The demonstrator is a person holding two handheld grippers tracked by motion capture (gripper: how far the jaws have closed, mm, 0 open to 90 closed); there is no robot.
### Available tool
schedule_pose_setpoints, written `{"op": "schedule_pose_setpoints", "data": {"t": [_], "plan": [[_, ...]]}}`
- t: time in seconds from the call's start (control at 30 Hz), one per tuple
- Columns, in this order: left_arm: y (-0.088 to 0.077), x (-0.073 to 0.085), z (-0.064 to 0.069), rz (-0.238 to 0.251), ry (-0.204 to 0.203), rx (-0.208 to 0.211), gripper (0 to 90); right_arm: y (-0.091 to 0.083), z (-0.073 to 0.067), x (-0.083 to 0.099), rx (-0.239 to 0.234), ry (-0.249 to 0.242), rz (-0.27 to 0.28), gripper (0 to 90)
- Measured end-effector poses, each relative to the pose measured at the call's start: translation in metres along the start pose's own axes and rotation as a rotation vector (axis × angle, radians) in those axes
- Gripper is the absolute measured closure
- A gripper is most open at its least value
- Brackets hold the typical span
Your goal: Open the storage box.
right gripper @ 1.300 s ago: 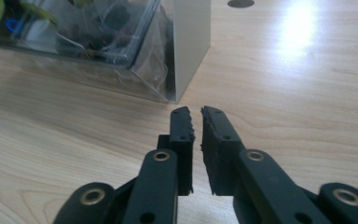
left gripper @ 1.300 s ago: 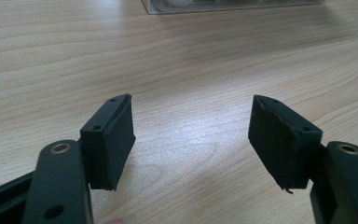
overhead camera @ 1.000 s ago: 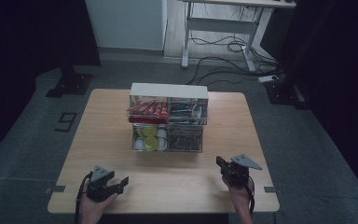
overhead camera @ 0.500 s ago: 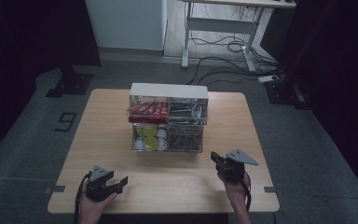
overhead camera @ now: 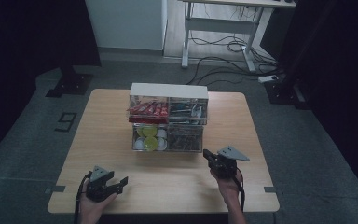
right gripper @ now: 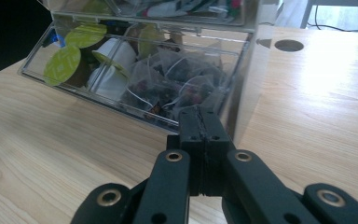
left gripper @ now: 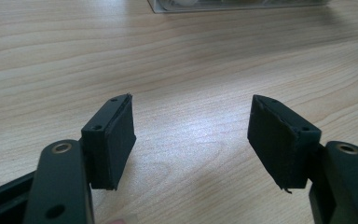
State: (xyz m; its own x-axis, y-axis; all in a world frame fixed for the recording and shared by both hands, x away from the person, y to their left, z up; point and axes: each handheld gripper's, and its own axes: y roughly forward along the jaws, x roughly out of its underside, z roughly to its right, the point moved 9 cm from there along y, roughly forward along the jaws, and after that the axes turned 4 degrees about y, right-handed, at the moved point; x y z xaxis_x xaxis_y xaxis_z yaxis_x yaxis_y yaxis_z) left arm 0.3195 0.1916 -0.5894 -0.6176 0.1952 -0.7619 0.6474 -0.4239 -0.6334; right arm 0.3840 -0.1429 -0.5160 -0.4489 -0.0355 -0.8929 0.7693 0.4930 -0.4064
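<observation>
Clear acrylic four-drawer organiser [overhead camera: 168, 122] sits just ahead of your right gripper [right gripper: 200, 122], whose jaws are pressed together, empty. It's rigid and slick, probably light: take drawer fronts by the lip. Left gripper [left gripper: 191, 135] gapes wide over bare wooden table [left gripper: 177, 60], organiser far ahead

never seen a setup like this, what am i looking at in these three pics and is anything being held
A person sits at a wooden table with a hand-held two-jaw gripper in each hand. The high view looks down from above: left gripper, right gripper. The other two pictures come from cameras riding on the grippers. The left gripper view shows its jaws spread over bare wood. The right gripper view shows its jaws shut together, empty, close to a clear organizer box holding red packets, green-lidded capsules and tea bags. Nothing is held.
</observation>
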Motion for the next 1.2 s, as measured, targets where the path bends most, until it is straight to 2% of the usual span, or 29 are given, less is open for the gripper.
{"op": "schedule_pose_setpoints", "data": {"t": [0.33, 0.77, 1.2], "plan": [[0.001, 0.001, 0.001, -0.005, 0.002, 0.003, 31.9, 0.012, -0.012, -0.001, -0.024, -0.016, -0.009, 89.3], [0.003, 0.003, 0.001, -0.013, 0.005, 0.003, 31.9, 0.027, -0.021, -0.002, -0.053, -0.008, -0.02, 89.3], [0.006, 0.004, 0.003, -0.024, 0.012, 0.006, 31.8, 0.048, -0.036, 0.0, -0.081, -0.026, -0.037, 89.3]]}}
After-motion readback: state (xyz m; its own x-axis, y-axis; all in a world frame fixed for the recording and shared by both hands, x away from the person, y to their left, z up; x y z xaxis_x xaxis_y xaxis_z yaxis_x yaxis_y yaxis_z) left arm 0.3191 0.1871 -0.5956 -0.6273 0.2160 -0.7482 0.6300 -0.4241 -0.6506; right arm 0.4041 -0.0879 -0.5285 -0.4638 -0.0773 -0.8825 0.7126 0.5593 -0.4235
